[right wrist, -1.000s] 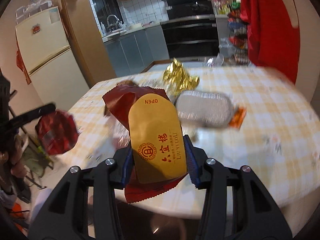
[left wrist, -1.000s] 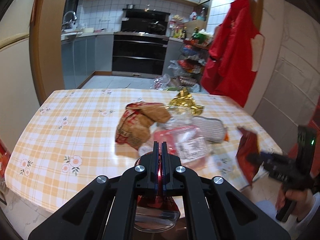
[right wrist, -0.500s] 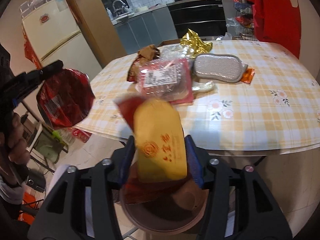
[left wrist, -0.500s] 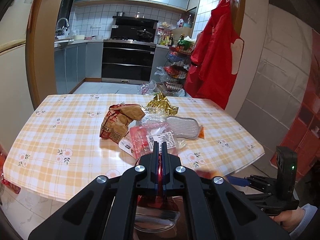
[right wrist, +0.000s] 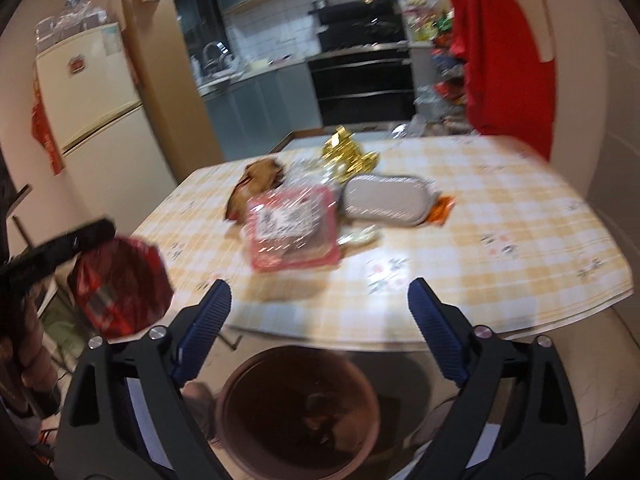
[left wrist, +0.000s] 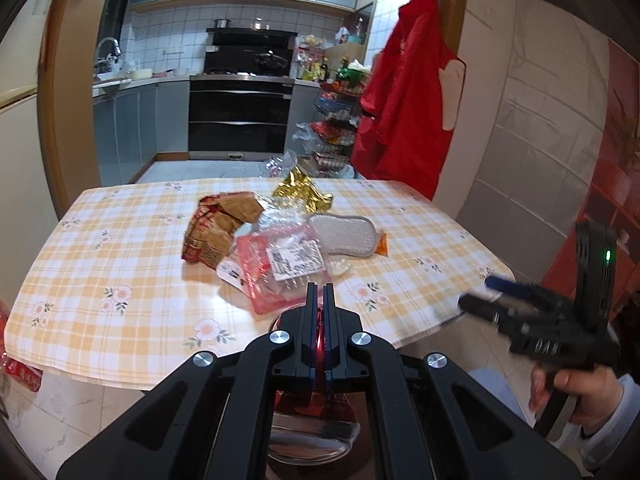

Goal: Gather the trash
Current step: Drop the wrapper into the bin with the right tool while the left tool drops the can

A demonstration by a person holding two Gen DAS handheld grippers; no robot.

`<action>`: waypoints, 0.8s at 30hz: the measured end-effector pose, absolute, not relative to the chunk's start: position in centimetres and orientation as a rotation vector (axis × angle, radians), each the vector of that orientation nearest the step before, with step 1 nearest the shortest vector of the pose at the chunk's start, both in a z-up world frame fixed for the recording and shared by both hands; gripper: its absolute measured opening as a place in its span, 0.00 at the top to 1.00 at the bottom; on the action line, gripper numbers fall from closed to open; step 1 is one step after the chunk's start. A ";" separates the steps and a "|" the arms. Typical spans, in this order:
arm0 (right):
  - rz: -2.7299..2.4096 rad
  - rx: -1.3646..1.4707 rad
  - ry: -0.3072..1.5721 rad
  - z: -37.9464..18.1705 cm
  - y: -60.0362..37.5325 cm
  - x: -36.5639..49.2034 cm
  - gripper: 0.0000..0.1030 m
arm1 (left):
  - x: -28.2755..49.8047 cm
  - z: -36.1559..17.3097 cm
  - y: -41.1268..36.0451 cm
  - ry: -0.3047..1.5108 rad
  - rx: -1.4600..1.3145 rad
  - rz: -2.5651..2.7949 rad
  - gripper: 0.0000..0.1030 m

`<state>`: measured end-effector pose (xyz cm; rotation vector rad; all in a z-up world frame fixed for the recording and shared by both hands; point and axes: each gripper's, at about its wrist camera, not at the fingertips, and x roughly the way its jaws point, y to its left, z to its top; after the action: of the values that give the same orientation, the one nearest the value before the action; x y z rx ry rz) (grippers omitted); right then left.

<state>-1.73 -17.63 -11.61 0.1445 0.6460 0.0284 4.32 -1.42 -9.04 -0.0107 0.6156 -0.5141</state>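
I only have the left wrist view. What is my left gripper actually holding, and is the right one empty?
Observer: From the right wrist view, the left gripper is shut on a crumpled red wrapper hanging off the table's near left edge.
Operator: And the right gripper?
Observer: The right gripper is open, with nothing between its blue fingers.
Operator: Where is the bin? I barely see it.
Observer: A round brown bin sits on the floor right below the right gripper, in front of the table; some trash lies dark inside it, too blurred to identify.
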 end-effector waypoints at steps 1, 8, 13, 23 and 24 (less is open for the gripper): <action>0.013 0.147 0.636 -11.3 -18.2 -1.8 0.12 | 4.2 -9.3 -1.7 0.621 -0.006 -0.521 0.97; -0.053 0.180 0.614 -10.9 -21.4 -1.9 0.11 | 4.2 -10.7 -3.9 0.669 0.023 -0.570 0.97; -0.075 0.195 0.614 -11.1 -22.6 -1.8 0.11 | 4.1 -11.3 -5.1 0.676 0.059 -0.578 0.56; -0.109 0.184 0.618 -11.5 -23.4 -1.4 0.11 | 5.6 -10.4 -2.2 0.614 0.010 -0.419 0.07; -0.112 0.183 0.619 -11.5 -23.5 -1.3 0.10 | 5.8 -10.4 -1.8 0.612 0.008 -0.400 0.06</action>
<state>-1.33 -23.49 -11.55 0.1834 0.6192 -0.1124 5.80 -1.82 -10.39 0.0083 0.6123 -0.4000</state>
